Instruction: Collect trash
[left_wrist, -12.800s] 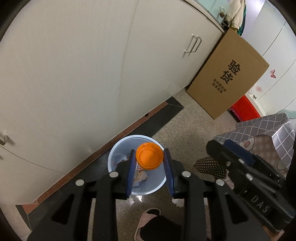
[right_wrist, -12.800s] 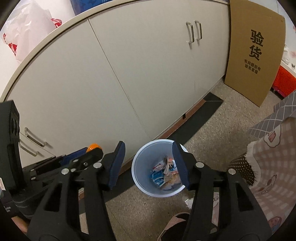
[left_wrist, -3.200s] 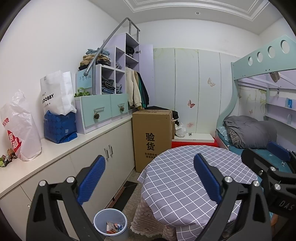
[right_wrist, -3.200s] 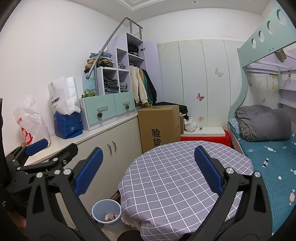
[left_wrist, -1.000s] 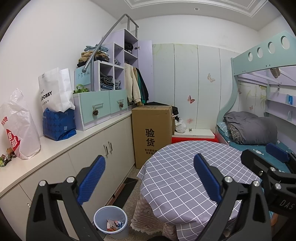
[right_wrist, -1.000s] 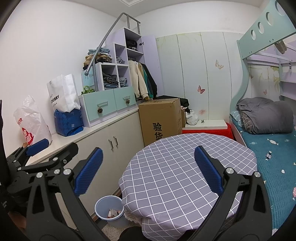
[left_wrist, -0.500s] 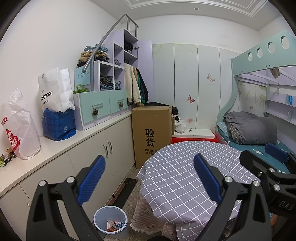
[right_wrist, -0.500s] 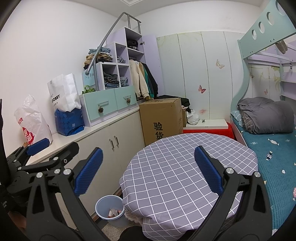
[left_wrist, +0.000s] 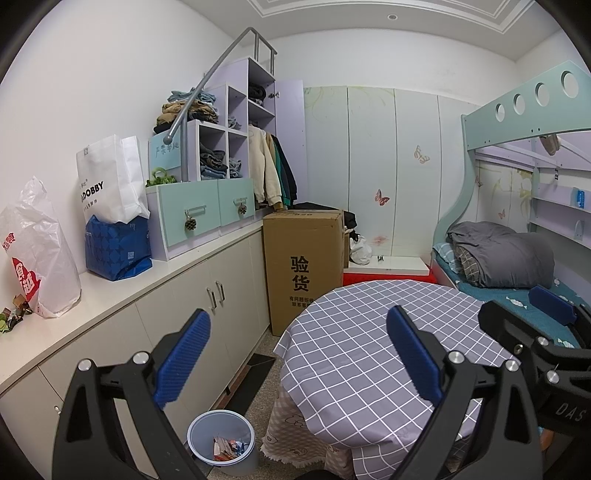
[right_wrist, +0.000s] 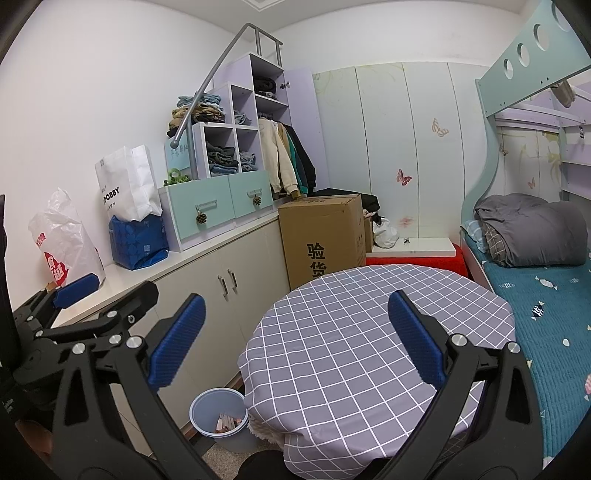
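I held left claw (left_wrist: 297, 352) and right claw (right_wrist: 295, 338) wide apart, empty | bench (right_wrist: 369, 332) bare | bin (left_wrist: 221, 441) holds trash | looked done

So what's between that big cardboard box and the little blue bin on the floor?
In the left wrist view, only bare speckled floor and a dark floor strip beside the cabinets separate the cardboard box from the bin.

"DOBBY" on white bag (left_wrist: 107, 181), "验货" on cardboard box (left_wrist: 303, 266)
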